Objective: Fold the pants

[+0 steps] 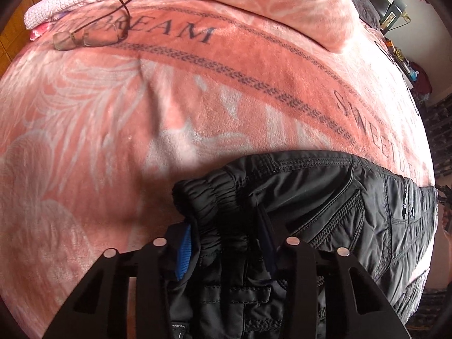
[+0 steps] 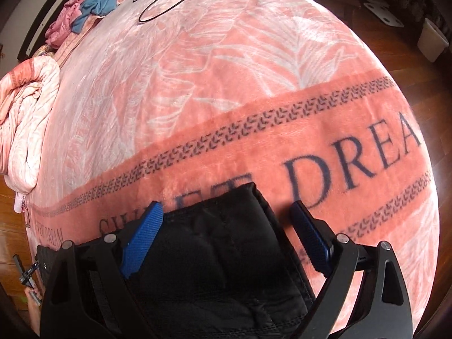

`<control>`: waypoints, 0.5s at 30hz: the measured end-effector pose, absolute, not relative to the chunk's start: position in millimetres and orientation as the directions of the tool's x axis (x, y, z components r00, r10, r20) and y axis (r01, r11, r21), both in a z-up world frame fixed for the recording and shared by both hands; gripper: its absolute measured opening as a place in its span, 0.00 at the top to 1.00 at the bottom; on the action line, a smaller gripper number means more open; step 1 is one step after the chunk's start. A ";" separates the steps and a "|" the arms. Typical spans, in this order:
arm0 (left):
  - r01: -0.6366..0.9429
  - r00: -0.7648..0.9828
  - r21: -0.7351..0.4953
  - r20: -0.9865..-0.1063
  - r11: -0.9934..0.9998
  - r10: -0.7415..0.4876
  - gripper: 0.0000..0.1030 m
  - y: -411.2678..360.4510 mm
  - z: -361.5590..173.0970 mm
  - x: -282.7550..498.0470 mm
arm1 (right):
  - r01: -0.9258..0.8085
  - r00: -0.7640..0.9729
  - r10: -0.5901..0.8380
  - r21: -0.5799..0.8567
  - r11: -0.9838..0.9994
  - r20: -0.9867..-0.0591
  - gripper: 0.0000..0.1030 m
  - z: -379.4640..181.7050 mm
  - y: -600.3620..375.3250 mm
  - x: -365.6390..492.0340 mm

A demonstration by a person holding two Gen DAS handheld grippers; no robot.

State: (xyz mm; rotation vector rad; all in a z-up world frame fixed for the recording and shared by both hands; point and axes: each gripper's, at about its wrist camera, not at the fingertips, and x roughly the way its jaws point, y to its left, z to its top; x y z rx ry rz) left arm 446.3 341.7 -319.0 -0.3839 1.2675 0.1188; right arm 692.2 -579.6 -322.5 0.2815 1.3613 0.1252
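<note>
Black quilted pants (image 1: 325,197) lie on a pink blanket (image 1: 141,113) on a bed. In the left wrist view my left gripper (image 1: 223,243) is shut on the bunched elastic waistband of the pants; the blue pads are mostly buried in the cloth. The rest of the pants stretches off to the right. In the right wrist view my right gripper (image 2: 226,220) is open, its blue pads (image 2: 141,240) on either side of a pant leg end (image 2: 220,240) that lies flat on the blanket (image 2: 197,99). The pads do not press the cloth.
Eyeglasses (image 1: 90,32) lie on the blanket at the far left, beside a white and pink cloth (image 1: 65,2). A rolled duvet (image 2: 25,124), a black cable (image 2: 166,2) and pink and blue clothes (image 2: 84,8) lie at the bed's far side. Wooden floor (image 2: 418,65) lies beyond the bed edge.
</note>
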 end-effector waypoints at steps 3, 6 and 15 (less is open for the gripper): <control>-0.284 0.317 -0.184 -0.944 0.941 -0.089 0.77 335.6 -308.9 442.8 | 0.063 0.213 0.277 0.296 0.953 -0.937 0.78 -311.1 -584.4 684.0; -0.301 0.337 -0.193 -0.938 0.934 -0.085 0.80 337.8 -301.1 436.8 | 0.051 0.254 0.286 0.309 0.950 -0.924 0.89 -287.8 -587.0 667.8; -0.286 0.404 -0.191 -0.913 0.939 -0.063 0.94 332.9 -258.8 416.3 | 0.025 0.350 0.268 0.295 0.955 -0.898 0.93 -197.5 -584.3 612.3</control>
